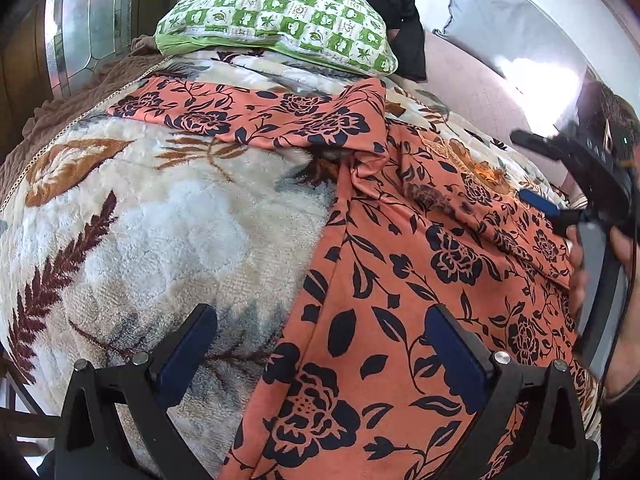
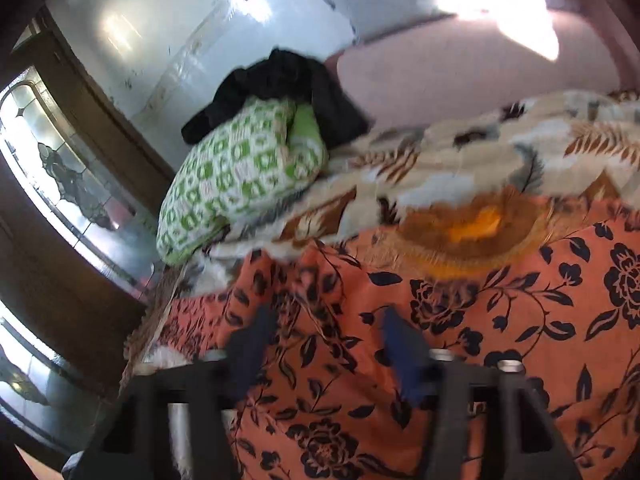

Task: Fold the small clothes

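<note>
A: What's nearest?

B: The left gripper [image 1: 320, 344], its fingers spread wide with nothing between them, hanging over the edge of the orange flowered garment [image 1: 400, 280].

A: And the other one?

B: The right gripper [image 2: 328, 340] is spread too, empty, just above the same cloth. From the left view a hand [image 1: 580, 272] holds it at the right edge.

A: Where does the garment lie?

B: Spread across a fuzzy leaf-patterned blanket [image 1: 160, 220] on the bed, one sleeve stretched out to the left, the body running toward the cameras. Its embroidered neckline [image 2: 472, 232] shows in the right view.

A: Beyond it?

B: A green checked pillow [image 1: 280, 28] on the blanket, with a black cloth [image 1: 384, 4] heaped behind it, touching. Farther still, a wall and a glass-paned door [image 2: 60, 176].
</note>
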`<state>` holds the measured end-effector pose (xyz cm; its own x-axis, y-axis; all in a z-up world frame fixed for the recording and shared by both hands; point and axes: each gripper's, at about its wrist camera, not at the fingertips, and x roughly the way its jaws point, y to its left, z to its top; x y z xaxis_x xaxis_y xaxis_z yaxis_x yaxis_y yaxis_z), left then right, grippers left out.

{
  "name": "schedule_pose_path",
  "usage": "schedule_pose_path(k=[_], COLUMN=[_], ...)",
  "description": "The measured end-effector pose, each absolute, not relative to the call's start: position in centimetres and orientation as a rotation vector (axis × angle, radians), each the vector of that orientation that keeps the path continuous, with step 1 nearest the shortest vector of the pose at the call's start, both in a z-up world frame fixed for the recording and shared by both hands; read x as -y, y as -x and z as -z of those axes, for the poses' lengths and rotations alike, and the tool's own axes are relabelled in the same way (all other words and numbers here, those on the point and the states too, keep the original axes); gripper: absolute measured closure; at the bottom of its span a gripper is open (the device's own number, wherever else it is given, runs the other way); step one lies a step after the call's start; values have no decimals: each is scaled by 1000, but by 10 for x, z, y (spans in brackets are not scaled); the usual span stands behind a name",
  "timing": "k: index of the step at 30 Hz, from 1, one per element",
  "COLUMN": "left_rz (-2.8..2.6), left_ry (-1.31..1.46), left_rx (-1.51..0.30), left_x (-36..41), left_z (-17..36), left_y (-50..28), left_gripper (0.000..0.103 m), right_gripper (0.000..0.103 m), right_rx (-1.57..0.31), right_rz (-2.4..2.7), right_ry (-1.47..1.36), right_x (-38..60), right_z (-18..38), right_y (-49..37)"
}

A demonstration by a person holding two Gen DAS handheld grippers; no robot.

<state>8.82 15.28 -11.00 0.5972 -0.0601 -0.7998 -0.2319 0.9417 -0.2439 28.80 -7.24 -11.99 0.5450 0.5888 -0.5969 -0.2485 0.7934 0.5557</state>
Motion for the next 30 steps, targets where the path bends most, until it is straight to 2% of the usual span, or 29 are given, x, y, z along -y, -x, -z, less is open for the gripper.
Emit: schedule_pose_path(k=[7, 14, 20, 25, 26, 28, 30], left_rz=[-1, 202, 191, 75, 73, 69, 66], left_ry=[403, 481, 584, 576, 583, 583, 581], left_rx=[-929, -977, -1071, -1096, -1099, -1113, -1131], left_x=[-130, -92, -76, -86, -87, -88, -86], left_z=[103, 81, 107, 124, 126, 130, 133], left_y=[-101, -182, -268, -285, -287, -289, -291], left_gripper=[0, 0, 0, 1, 3, 13, 28], right_gripper=[10, 10, 10, 10, 10, 10, 10], right_rx=[-814, -746, -730, -717, -711, -707, -710], right_rz=[-447, -383, -403, -440, -445, -457, -469], right_ry=[-483, -666, -792, -821, -829, -851, -855], right_x=[175, 282, 318, 325, 327, 328, 327], right_z=[113, 119, 146, 147, 148, 149, 150], right_y=[-256, -225, -199, -201, -202, -203, -204])
